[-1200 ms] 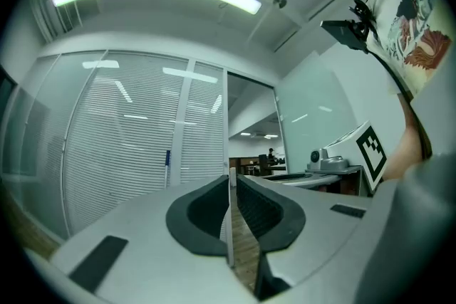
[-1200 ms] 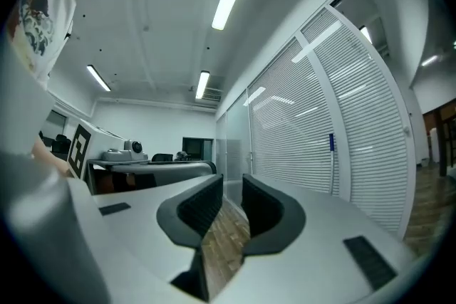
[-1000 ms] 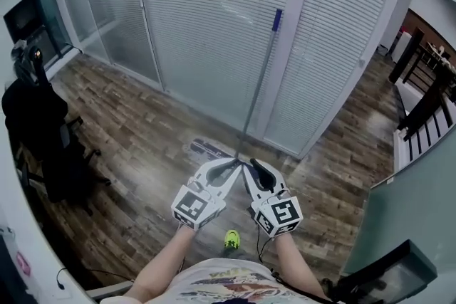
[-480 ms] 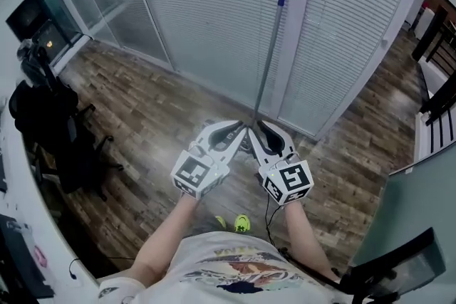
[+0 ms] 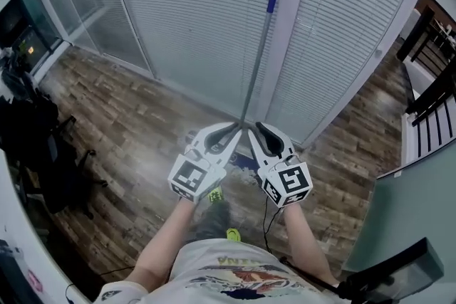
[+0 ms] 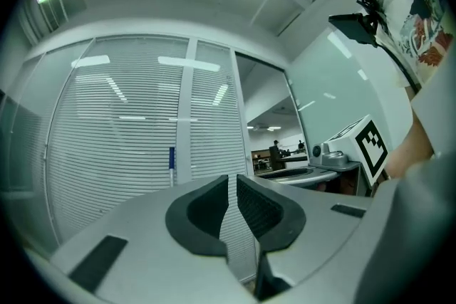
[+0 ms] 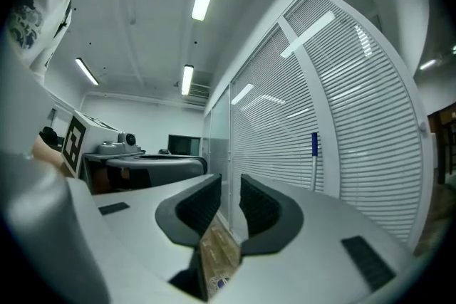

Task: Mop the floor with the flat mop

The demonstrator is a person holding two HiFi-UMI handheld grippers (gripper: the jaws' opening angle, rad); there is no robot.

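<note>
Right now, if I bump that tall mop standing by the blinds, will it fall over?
Probably, yes. The mop is a tall, thin pole standing upright, and nothing seems to hold it, so a sideways bump could tip it. The pole looks straight, so it's likely stiff, not floppy. Being so skinny, it's probably light.

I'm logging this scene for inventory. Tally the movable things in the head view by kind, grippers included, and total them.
Grey two-jaw grippers with marker cubes: 2, the left gripper and the right gripper
Flat mop with grey pole and blue tip: 1
Neon-green shoes: 2
Black office chair: 1
Total: 6
</note>
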